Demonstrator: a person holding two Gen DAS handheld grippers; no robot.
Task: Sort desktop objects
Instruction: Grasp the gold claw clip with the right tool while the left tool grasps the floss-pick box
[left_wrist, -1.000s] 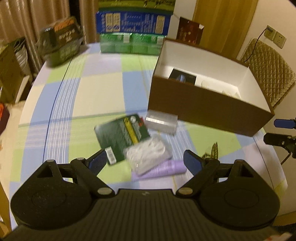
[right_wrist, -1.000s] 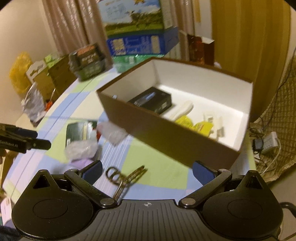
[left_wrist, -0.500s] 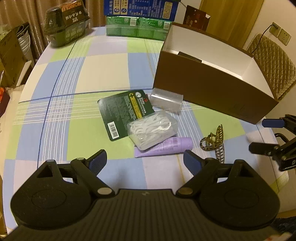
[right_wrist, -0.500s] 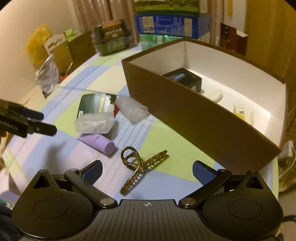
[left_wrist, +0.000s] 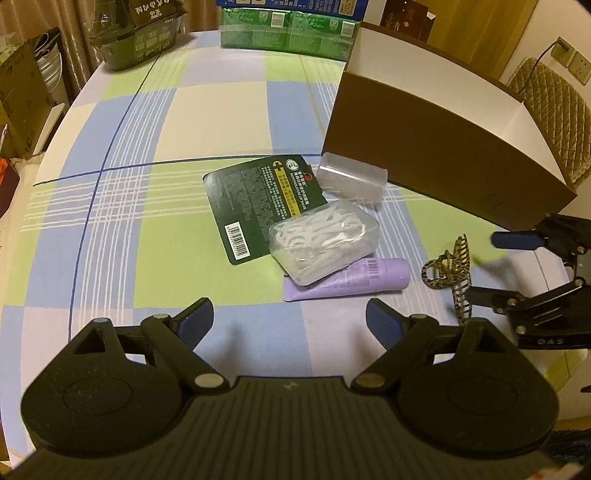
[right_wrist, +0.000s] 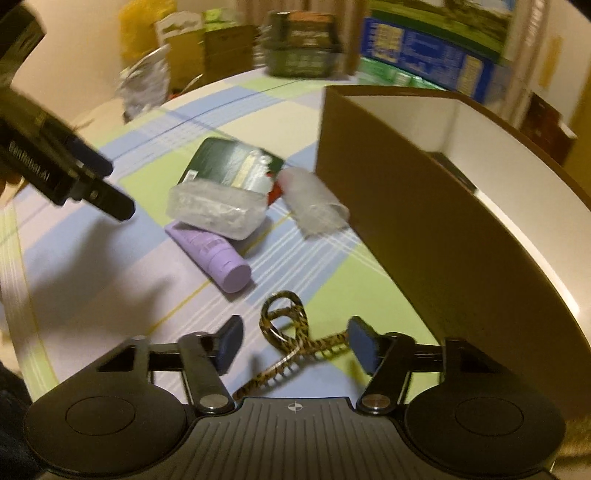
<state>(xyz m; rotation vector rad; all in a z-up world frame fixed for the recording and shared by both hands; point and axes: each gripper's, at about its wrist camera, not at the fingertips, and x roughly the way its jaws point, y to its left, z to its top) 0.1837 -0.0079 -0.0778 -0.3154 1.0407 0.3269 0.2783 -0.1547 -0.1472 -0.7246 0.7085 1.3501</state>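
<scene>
My right gripper (right_wrist: 293, 345), fingers spread, straddles the leopard-print hair claw (right_wrist: 291, 341) untouched; my left gripper (left_wrist: 290, 323) hovers wide, clear of the purple tube (left_wrist: 351, 277).

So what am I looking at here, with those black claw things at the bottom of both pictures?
Those are hand-held grippers, one in each of a person's hands, each carrying a camera looking along its fingers. The left gripper is open above the checked tablecloth, holding nothing. The right gripper is open with the leopard-print hair claw between its fingers, not yet clamped. Also lying there: a green card, a clear box of floss picks, a purple tube, a clear cap and a brown box.
</scene>
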